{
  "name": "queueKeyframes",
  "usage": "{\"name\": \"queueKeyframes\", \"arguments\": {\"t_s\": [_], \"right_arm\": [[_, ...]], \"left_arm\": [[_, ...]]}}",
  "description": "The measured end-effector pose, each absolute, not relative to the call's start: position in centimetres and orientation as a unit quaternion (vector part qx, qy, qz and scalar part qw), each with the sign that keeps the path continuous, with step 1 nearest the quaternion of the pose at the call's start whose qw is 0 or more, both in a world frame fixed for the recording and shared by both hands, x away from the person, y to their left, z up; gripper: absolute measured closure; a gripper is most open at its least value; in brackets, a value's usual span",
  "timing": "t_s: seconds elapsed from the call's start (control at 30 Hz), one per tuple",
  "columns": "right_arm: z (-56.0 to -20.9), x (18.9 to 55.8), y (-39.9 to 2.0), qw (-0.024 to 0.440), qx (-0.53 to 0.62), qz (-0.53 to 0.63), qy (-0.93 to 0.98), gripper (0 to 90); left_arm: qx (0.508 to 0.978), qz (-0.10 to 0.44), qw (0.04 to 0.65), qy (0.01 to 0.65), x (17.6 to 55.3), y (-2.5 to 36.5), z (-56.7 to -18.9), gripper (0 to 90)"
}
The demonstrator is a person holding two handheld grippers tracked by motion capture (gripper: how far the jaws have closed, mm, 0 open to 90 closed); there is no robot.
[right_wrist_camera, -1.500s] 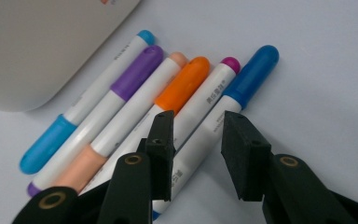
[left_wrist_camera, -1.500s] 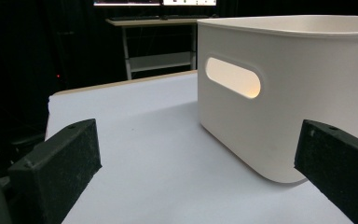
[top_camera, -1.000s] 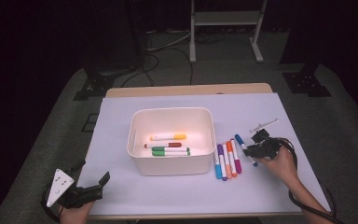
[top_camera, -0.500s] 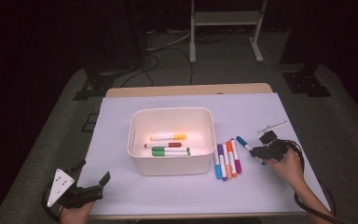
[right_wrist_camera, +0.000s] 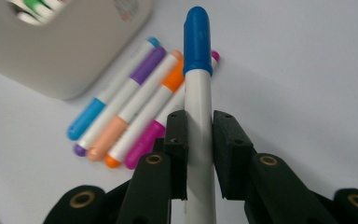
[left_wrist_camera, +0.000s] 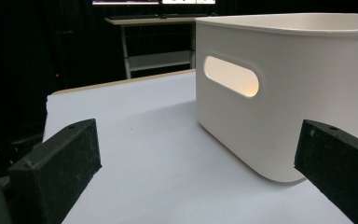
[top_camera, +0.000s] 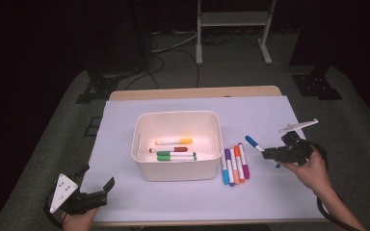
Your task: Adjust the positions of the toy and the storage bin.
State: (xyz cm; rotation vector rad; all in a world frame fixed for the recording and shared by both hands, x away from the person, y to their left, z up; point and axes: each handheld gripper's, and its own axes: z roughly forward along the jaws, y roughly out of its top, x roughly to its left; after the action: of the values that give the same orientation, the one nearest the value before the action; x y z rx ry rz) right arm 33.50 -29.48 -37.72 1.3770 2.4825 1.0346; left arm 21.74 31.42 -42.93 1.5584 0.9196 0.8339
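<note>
Right tongs point(top_camera: 266, 154), at the right of the high view, are clamped on a blue-capped marker point(top_camera: 253, 143) and hold it clear of the worktop point(top_camera: 183, 207), cap pointing toward the bin point(top_camera: 177, 178). Left tongs point(top_camera: 99, 190), at the lower left, stand wide open with nothing between the jaws, resting low near the bin's corner.

Progress, as judged: the white bin at centre already contains three markers point(top_camera: 173, 148), yellow-capped, red-capped and green. One marker is in transit. Four loose markers point(top_camera: 235, 166) lie side by side on the worktop just right of the bin, awaiting collection. The job is under half done.

View comparison: the high view gives the bin's contents and the whole layout. The right gripper view confirms the grip, both pads point(right_wrist_camera: 176, 140) pressed against the white barrel of the marker point(right_wrist_camera: 198, 102), and resolves the loose markers point(right_wrist_camera: 130, 112) as blue, purple, orange and magenta. The left gripper view shows the bin's side wall point(left_wrist_camera: 307, 107) and its handle slot point(left_wrist_camera: 231, 82), close ahead.
</note>
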Motion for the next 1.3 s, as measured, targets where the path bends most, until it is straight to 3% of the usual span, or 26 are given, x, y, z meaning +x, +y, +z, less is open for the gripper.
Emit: {"name": "queueKeyframes", "arguments": {"t_s": [0.67,1.0,1.3], "right_arm": [[-26.5,31.8,-24.5,0.063,0.344,0.396,0.849,75.5],[-24.0,32.4,-19.1,0.048,0.281,0.393,0.874,75.5],[-23.7,33.1,-14.5,0.026,0.239,0.384,0.892,75.5]], "left_arm": [[0.658,0.349,0.542,0.389,21.8,31.4,-43.0,0.0],[0.658,0.347,0.544,0.388,21.8,31.4,-43.0,0.0],[0.658,0.347,0.545,0.387,21.8,31.5,-43.0,0.0]]}}
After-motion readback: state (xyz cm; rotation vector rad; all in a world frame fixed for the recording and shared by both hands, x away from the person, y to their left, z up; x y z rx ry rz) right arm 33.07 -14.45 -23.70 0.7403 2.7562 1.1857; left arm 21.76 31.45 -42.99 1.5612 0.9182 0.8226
